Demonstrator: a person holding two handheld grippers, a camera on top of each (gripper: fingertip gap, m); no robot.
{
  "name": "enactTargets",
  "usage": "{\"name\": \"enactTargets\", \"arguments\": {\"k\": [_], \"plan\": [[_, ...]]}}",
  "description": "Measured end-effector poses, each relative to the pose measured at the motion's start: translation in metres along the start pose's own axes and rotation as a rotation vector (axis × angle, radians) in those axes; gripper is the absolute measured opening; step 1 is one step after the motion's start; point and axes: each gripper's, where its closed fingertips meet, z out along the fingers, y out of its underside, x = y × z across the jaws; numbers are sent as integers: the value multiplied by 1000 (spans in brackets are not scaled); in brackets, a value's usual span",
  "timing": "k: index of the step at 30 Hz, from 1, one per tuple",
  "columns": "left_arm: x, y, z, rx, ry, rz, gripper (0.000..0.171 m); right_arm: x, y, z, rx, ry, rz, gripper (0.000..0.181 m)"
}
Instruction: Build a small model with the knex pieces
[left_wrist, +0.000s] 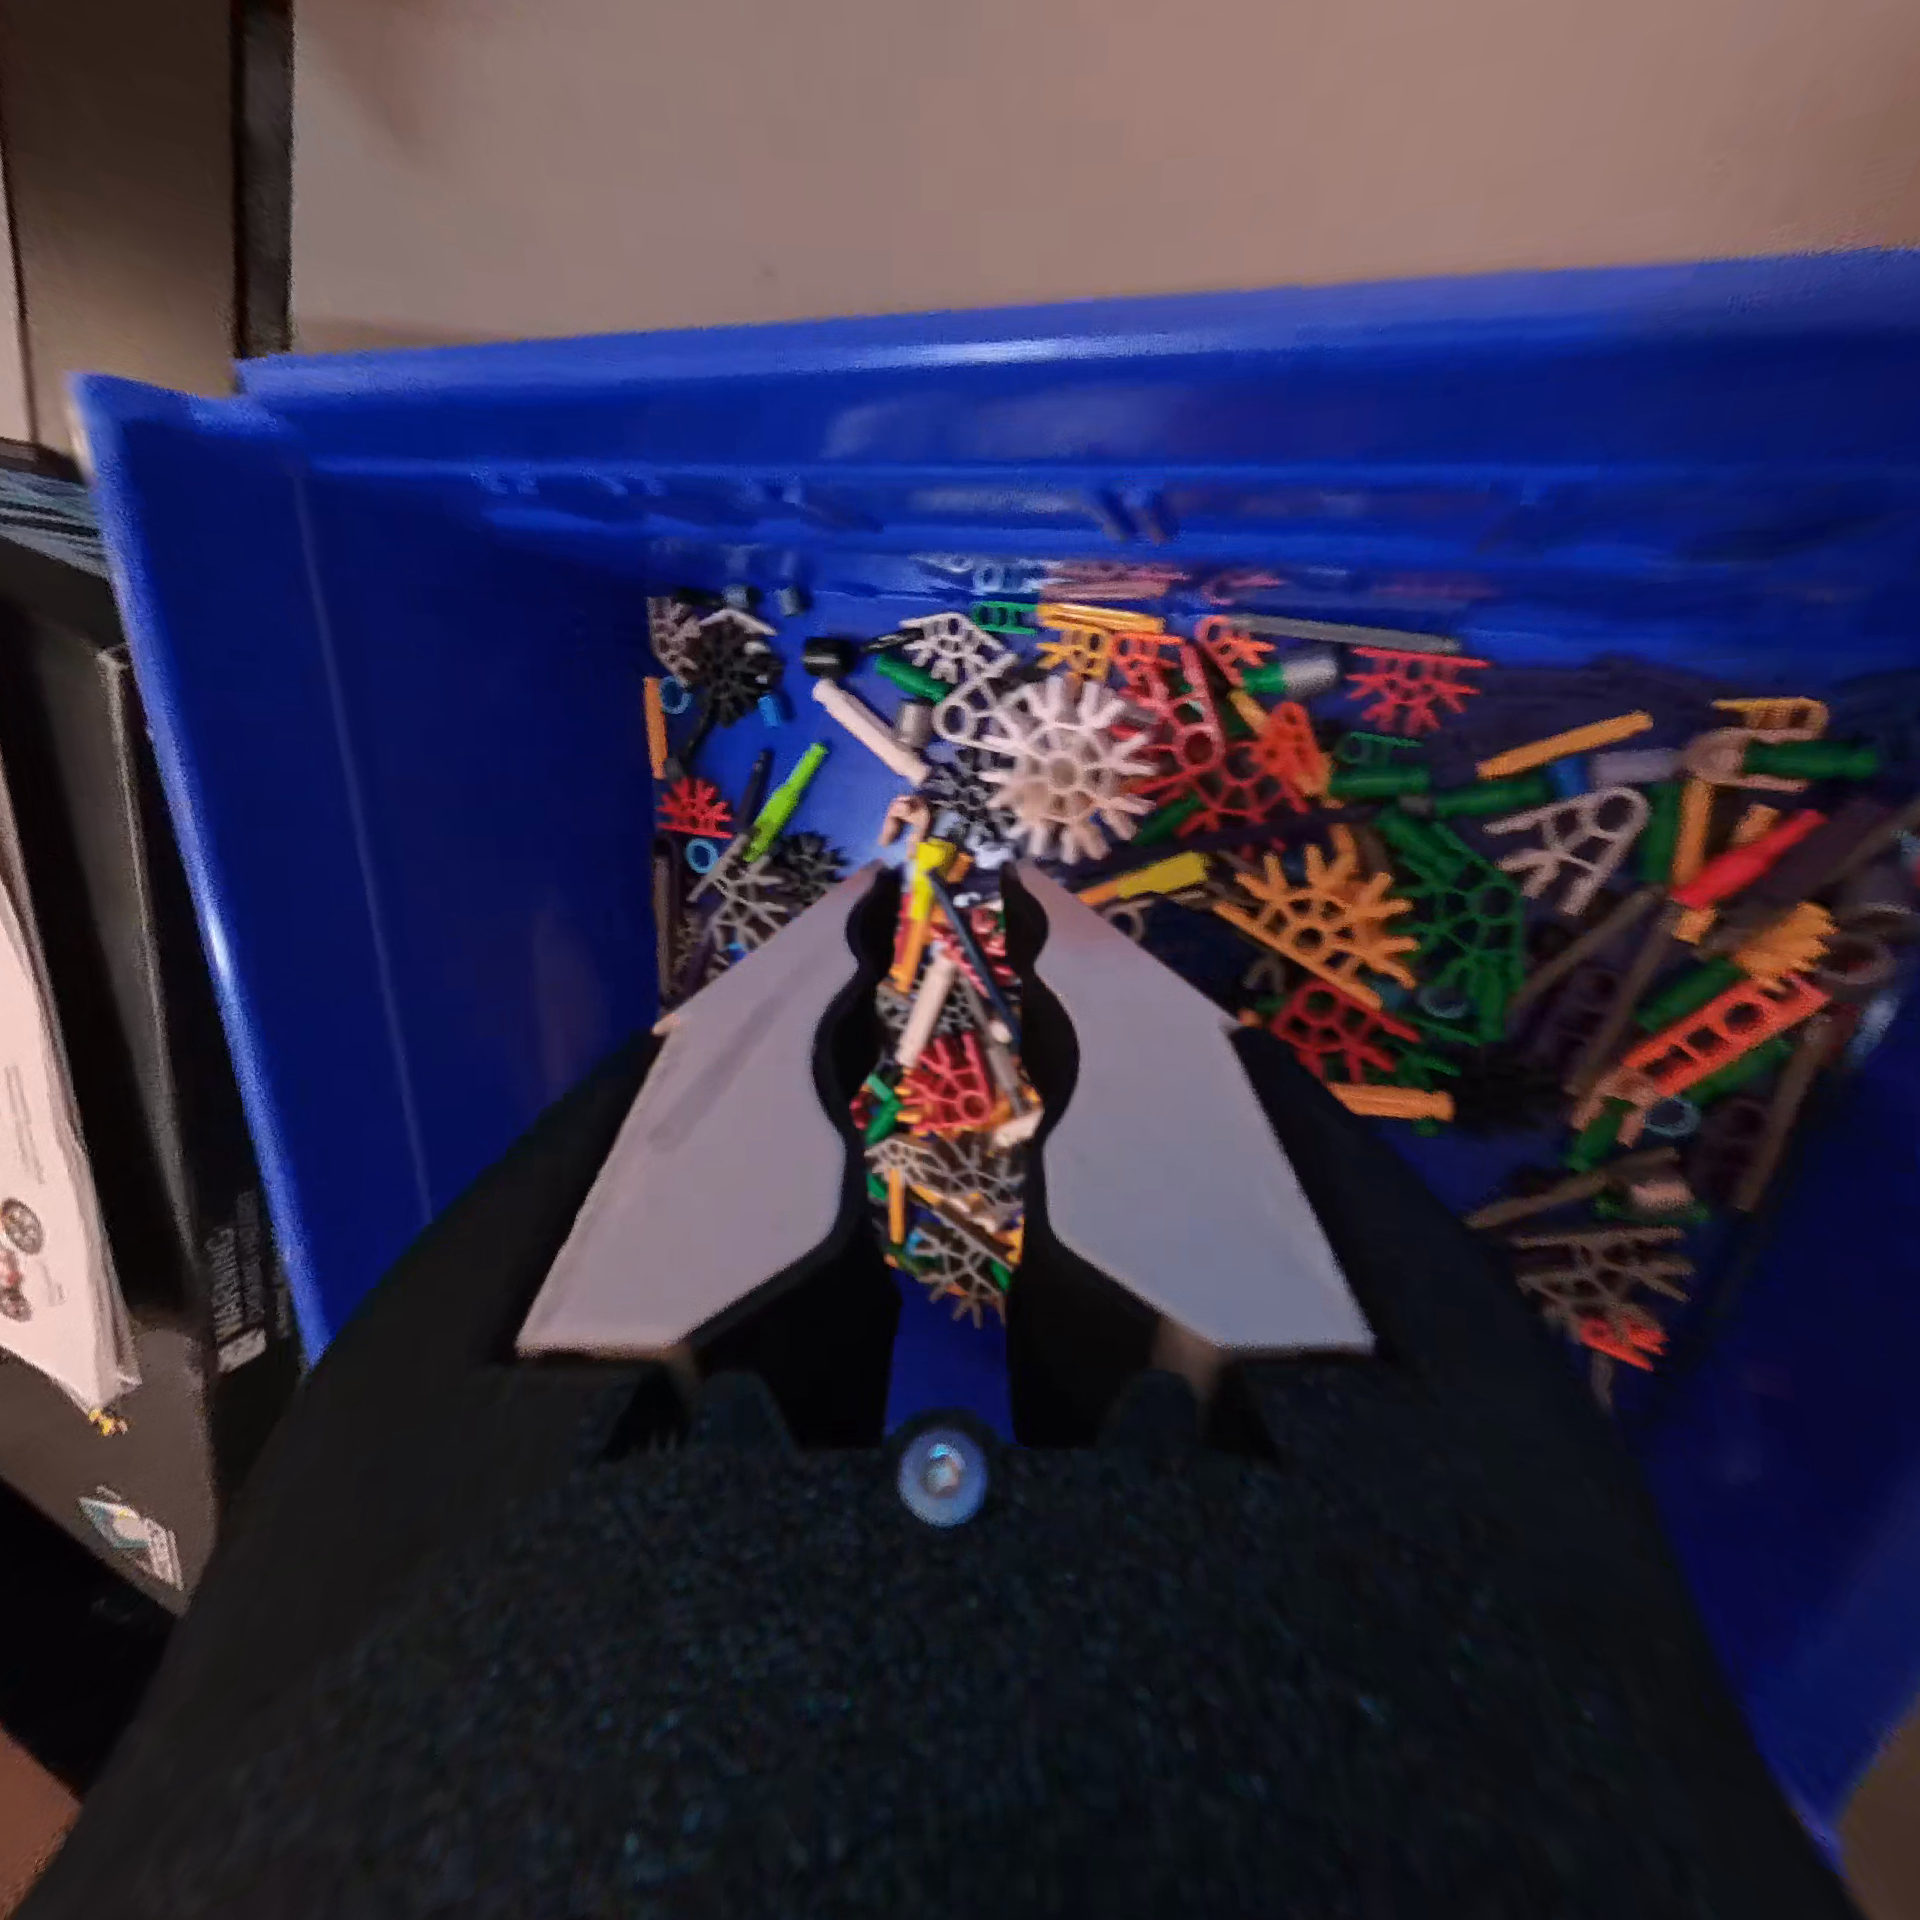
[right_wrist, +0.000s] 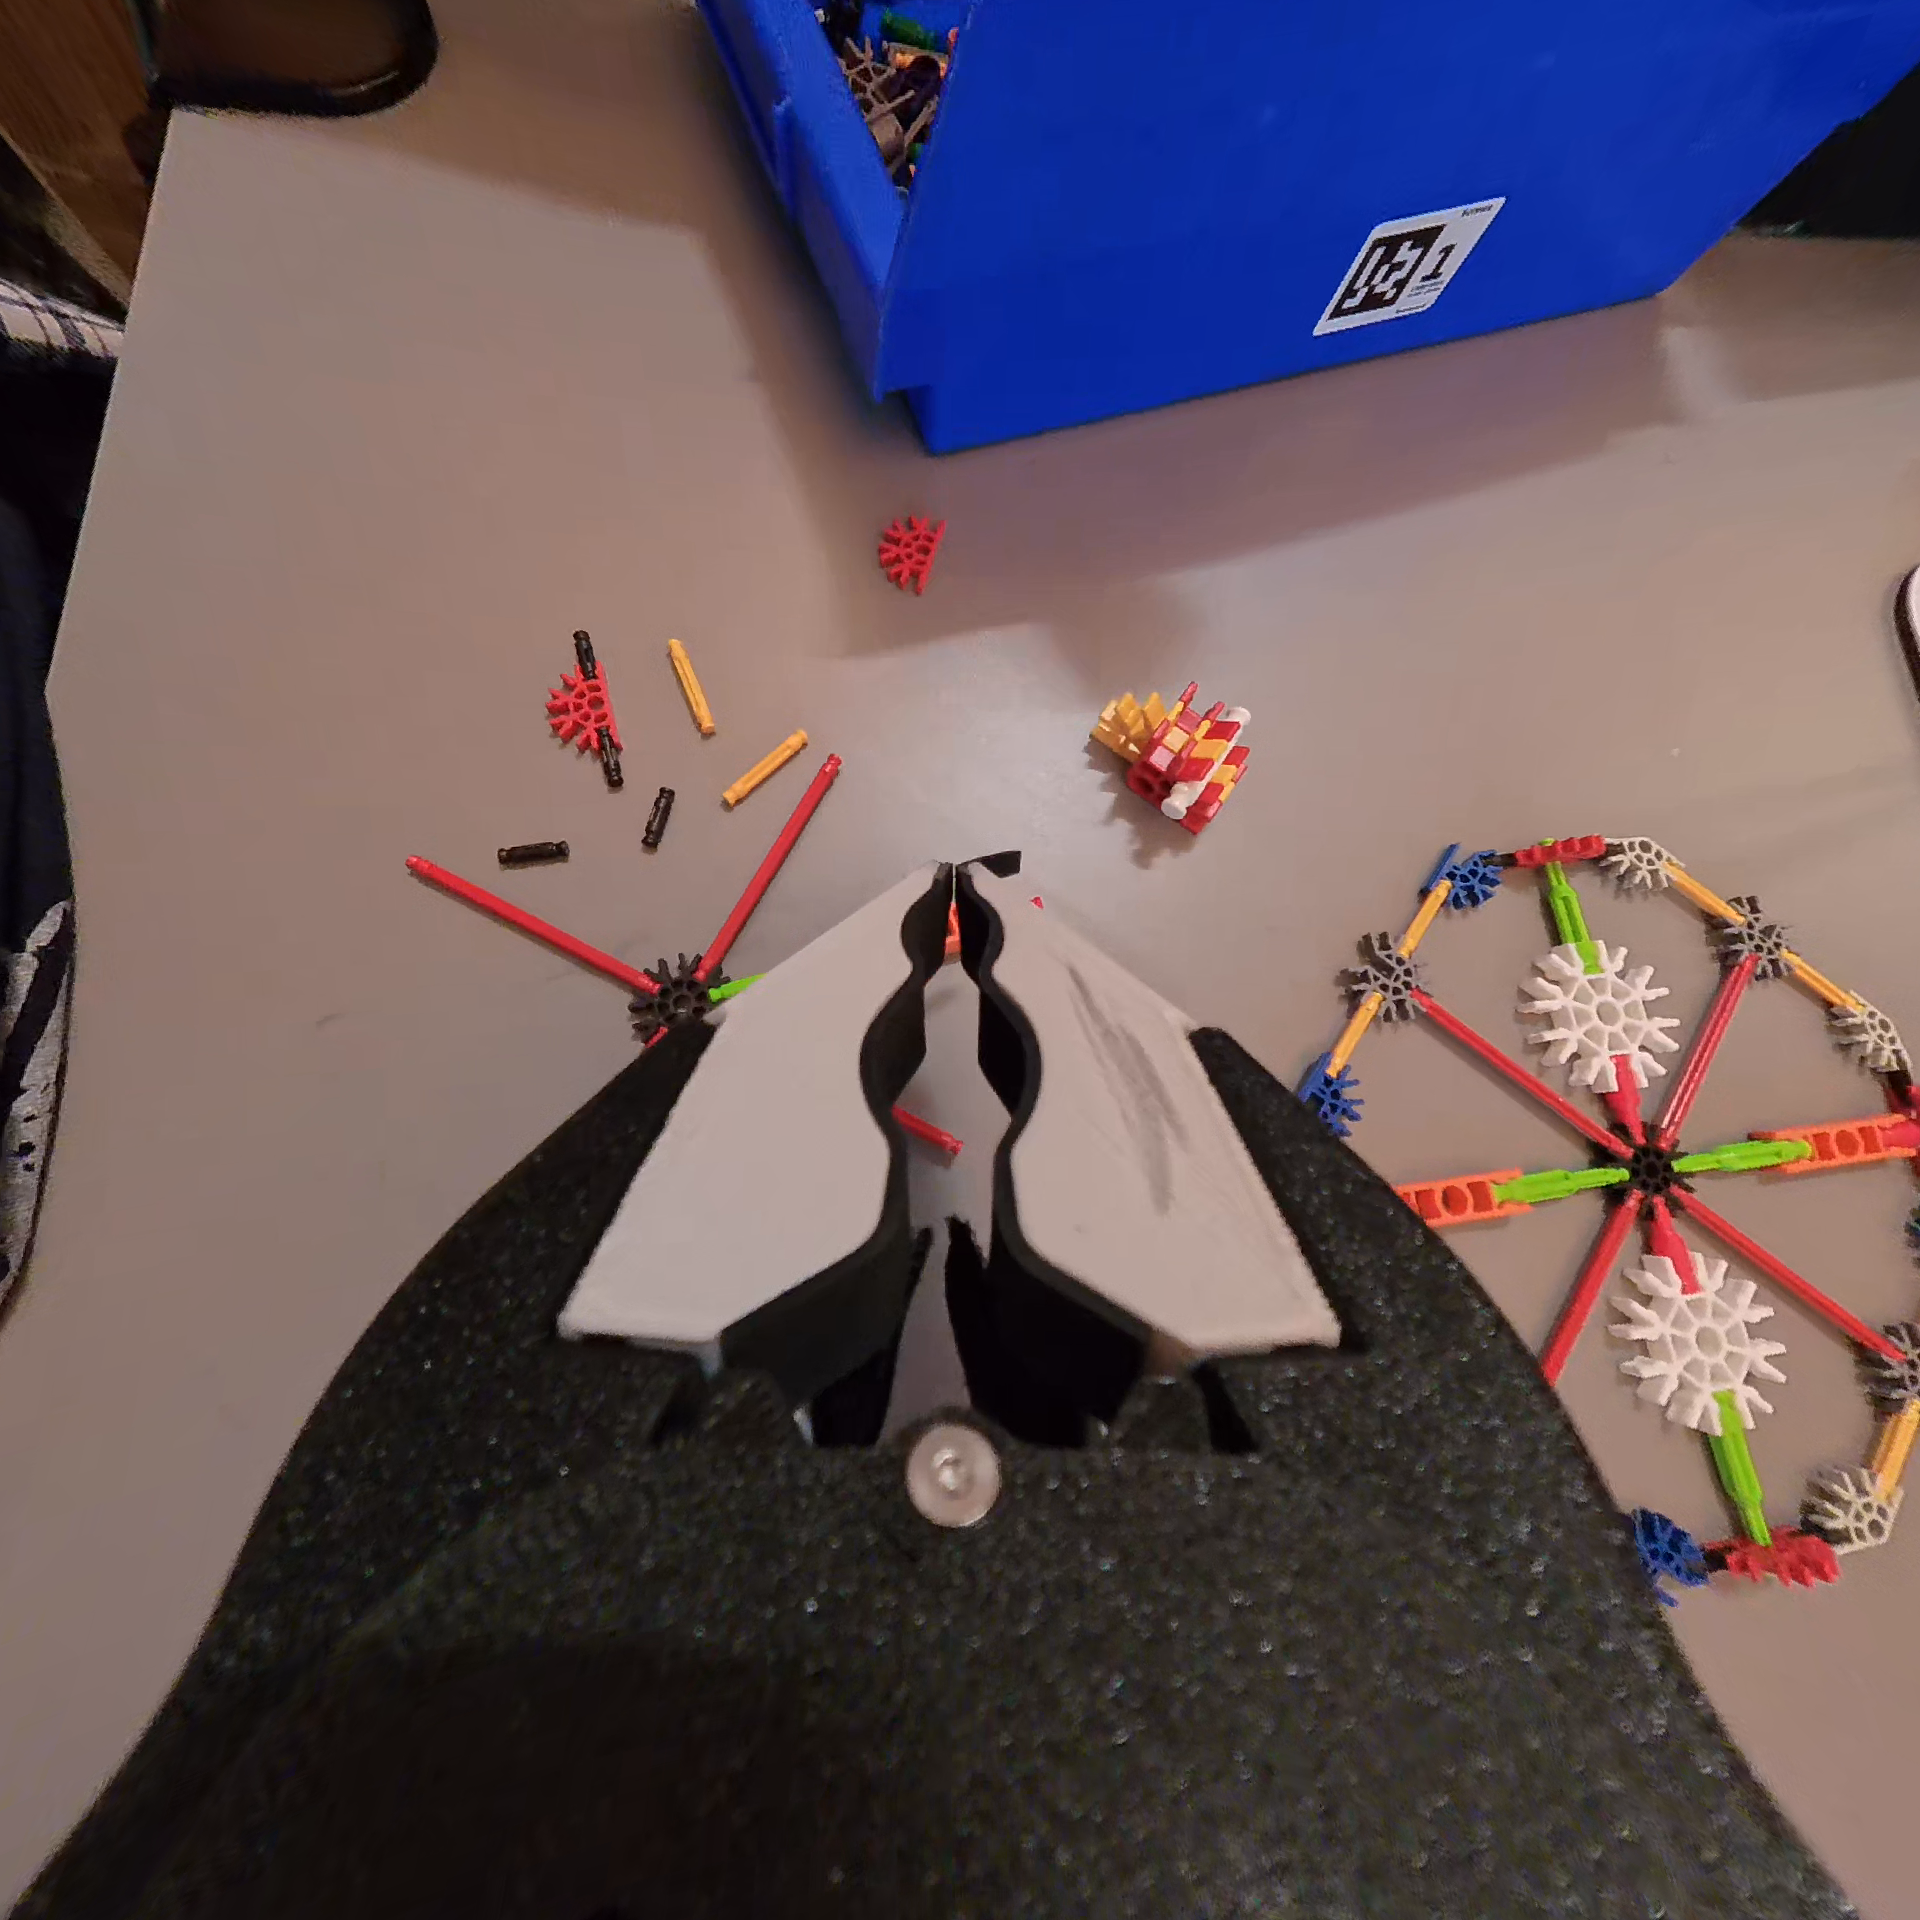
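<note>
A grey tabletop (right_wrist: 416, 436) is seen under a blue plastic bin (right_wrist: 1195, 260) filled with a heap of mixed construction-toy rods and connectors (left_wrist: 1299, 862). To the right, a flat wheel assembly (right_wrist: 1652, 1164) of rods and snowflake connectors is laid out. The left tongs (left_wrist: 940, 873) are held over the heap inside the bin, slightly apart, gripping nothing. The right tongs (right_wrist: 954, 871) are closed together above a black hub with red rods (right_wrist: 681, 992); whether anything is pinched cannot be told.
</note>
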Motion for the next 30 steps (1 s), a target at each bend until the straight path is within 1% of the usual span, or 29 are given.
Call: {"name": "enactTargets", "arguments": {"k": [5,7,11,15,17,19,20,23,25,30], "plan": [[-23,-2,14,22,14,-66,14,0,2,1,-5,-4,3,0],[-27,-4,20,28,31,-81,11,0,2,1,-4,-4,4,0],[-35,0,34,-28,4,-6,10,0,2,1,-5,-5,6,0],[-36,-3,44,-40,18,38,12,0,2,1,-4,-5,5,0],[-39,0,48,-69,11,65,14,0,2,1,-4,-7,4,0],[-36,3,53,-86,42,86,15,-1,2,1,-4,-9,4,0],[-35,3,55,-80,54,87,9,-1,2,1,-5,-9,4,0],[-35,0,56,-55,75,88,9,-1,2,1,-5,-10,6,0],[-35,-1,57,-45,94,80,6,0,2,2,-5,-11,8,0],[-32,0,56,-54,122,89,3,0,3,1,-5,-9,9,0]]}}
